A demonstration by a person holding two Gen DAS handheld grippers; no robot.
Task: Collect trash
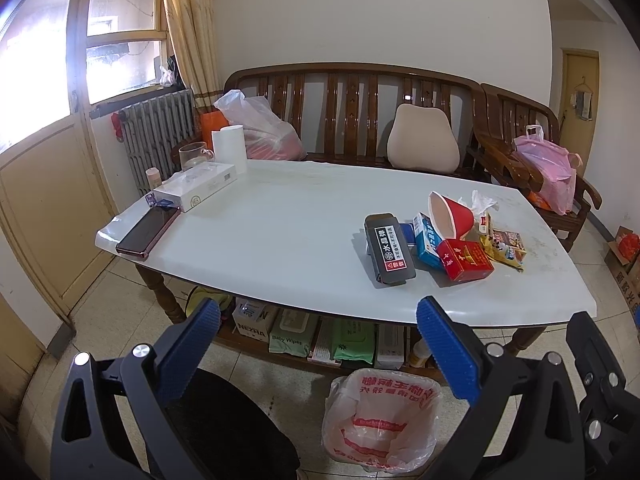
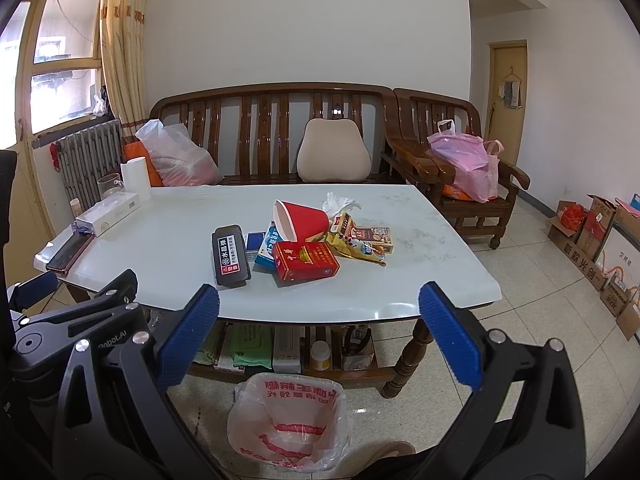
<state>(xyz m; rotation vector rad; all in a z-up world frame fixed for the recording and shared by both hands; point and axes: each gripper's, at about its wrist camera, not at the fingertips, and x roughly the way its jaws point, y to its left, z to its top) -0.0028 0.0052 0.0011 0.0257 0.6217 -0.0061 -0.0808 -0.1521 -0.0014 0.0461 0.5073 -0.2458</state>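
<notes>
Living room, tiled floor, wooden bench along the far wall; white desk [image 2: 420, 248] in front of it, low shelf beneath. Trash, one cluster on the desk's right half: red paper cup [image 2: 301, 219] tipped on its side, mouth toward the left; red carton [image 2: 306, 265] lying flat, nearest the front edge; black box [image 2: 231, 255] at the cluster's left, long axis running front to back; blue-and-white carton [image 2: 267, 249] partly under the cup; yellow snack wrapper [image 2: 356, 249] and crumpled tissue [image 2: 340, 203] at the right and rear. Receptacle: bin lined with a red-printed plastic bag [image 2: 288, 424], on the floor just before the desk's front edge, mouth open, apparently empty. Non-trash, far left of the desk: phone [image 1: 148, 233], white box [image 1: 196, 192], paper roll [image 1: 229, 148], glass mug [image 1: 195, 155]. Left hand-held gripper [image 1: 318, 352]: jaws spread wide, nothing held, nothing touched; cluster lies ahead and to its right. Right hand-held gripper [image 2: 319, 344]: jaws likewise wide apart, empty, clear of the desk; cluster lies almost straight ahead, beyond the front edge, above the bin. Judgement: right hand is better placed; red carton is the closest piece, its long side running roughly across the approach, slightly skewed, so the jaws would likely close across its shorter width. No piece collected yet.
</notes>
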